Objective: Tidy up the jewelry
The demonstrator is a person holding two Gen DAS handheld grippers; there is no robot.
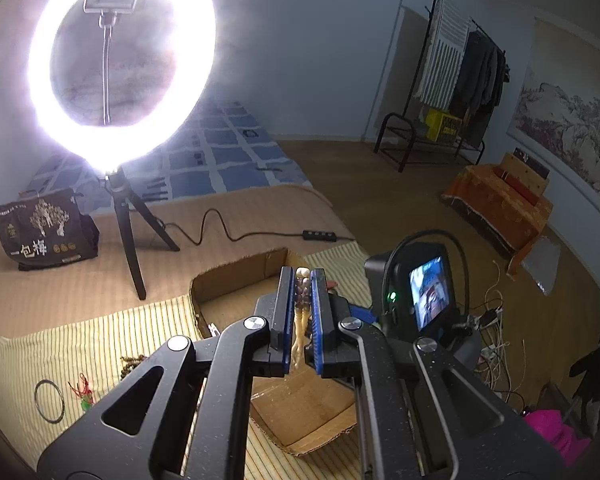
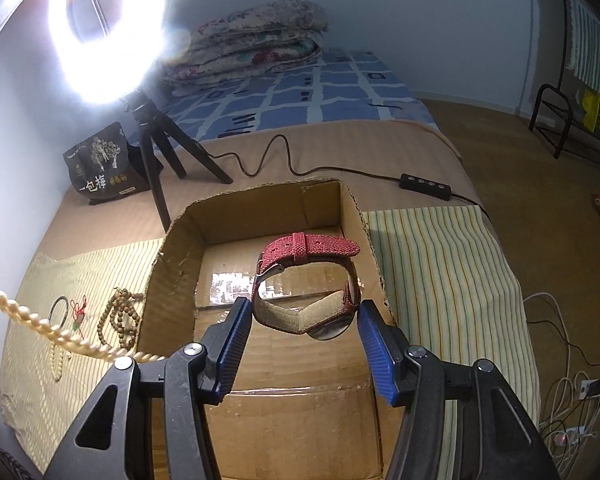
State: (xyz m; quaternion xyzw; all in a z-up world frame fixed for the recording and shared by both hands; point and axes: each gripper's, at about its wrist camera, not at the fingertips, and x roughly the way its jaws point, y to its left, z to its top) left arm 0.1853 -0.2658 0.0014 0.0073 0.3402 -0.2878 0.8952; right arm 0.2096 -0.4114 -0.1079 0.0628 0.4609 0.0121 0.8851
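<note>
My left gripper (image 1: 302,272) is shut on a cream bead strand (image 1: 300,336), held above the open cardboard box (image 1: 236,270). The same cream bead strand (image 2: 40,326) runs slantwise across the lower left of the right wrist view. My right gripper (image 2: 304,307) grips a red fabric-strap watch (image 2: 300,248) between its blue pads (image 2: 236,332), over the inside of the box (image 2: 260,208). The watch's round case faces down toward me. On the striped cloth (image 2: 440,264) left of the box lie a dark bangle (image 2: 58,312), a red knotted charm (image 2: 78,314) and a brown bead string (image 2: 118,322).
A bright ring light on a tripod (image 2: 160,168) and a dark printed bag (image 2: 100,168) stand behind the box. Its cable and switch (image 2: 424,186) trail right. Folded quilts (image 2: 252,40) sit on the blue bedding. A clothes rack (image 1: 460,80) and floor cables (image 2: 572,392) lie to the right.
</note>
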